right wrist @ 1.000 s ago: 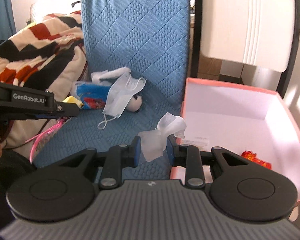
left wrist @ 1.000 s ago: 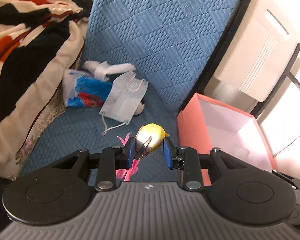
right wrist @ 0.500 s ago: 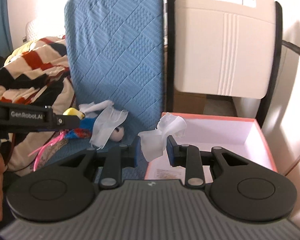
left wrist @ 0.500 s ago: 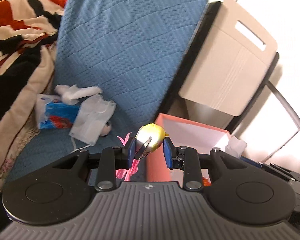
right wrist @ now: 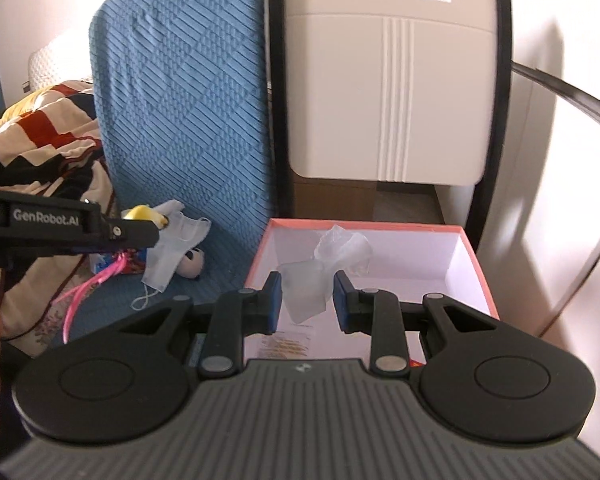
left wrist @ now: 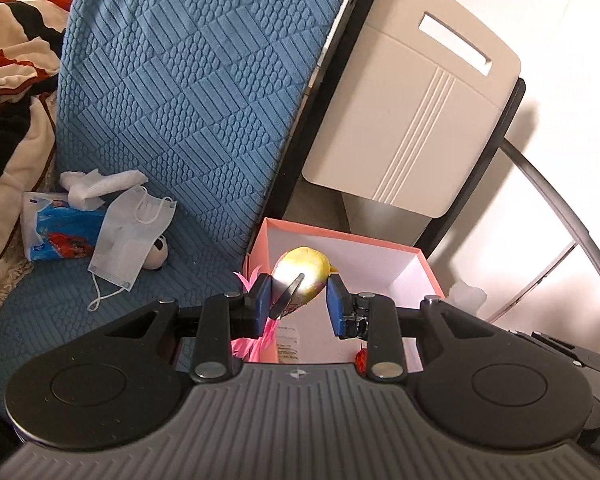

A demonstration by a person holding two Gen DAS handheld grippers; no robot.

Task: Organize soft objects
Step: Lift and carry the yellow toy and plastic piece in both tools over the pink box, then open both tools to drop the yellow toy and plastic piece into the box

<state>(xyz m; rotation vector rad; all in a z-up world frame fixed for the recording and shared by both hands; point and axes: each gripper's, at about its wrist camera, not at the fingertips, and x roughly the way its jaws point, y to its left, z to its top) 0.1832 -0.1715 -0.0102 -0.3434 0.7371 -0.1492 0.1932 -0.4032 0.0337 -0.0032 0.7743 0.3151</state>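
Observation:
My left gripper (left wrist: 299,300) is shut on a yellow soft toy (left wrist: 303,275) with pink streamers (left wrist: 260,344), held over the near left edge of the coral box (left wrist: 256,240). The toy also shows in the right wrist view (right wrist: 142,213). My right gripper (right wrist: 305,300) is open over the coral box (right wrist: 364,225); a white tissue (right wrist: 320,276) is between the jaws, loose and blurred. On the blue seat (left wrist: 52,304) lie a face mask (left wrist: 130,236), a small panda toy (left wrist: 158,254), a tissue pack (left wrist: 58,232) and white cloth (left wrist: 100,184).
A beige chair back (left wrist: 412,112) stands behind the box. A striped blanket (left wrist: 8,80) is heaped left of the seat. A red item (left wrist: 361,358) and a printed sheet (right wrist: 288,340) lie in the box.
Both grippers moved right, over the box. The right gripper's jaws opened and the tissue is slipping out. The left gripper still holds the yellow toy.

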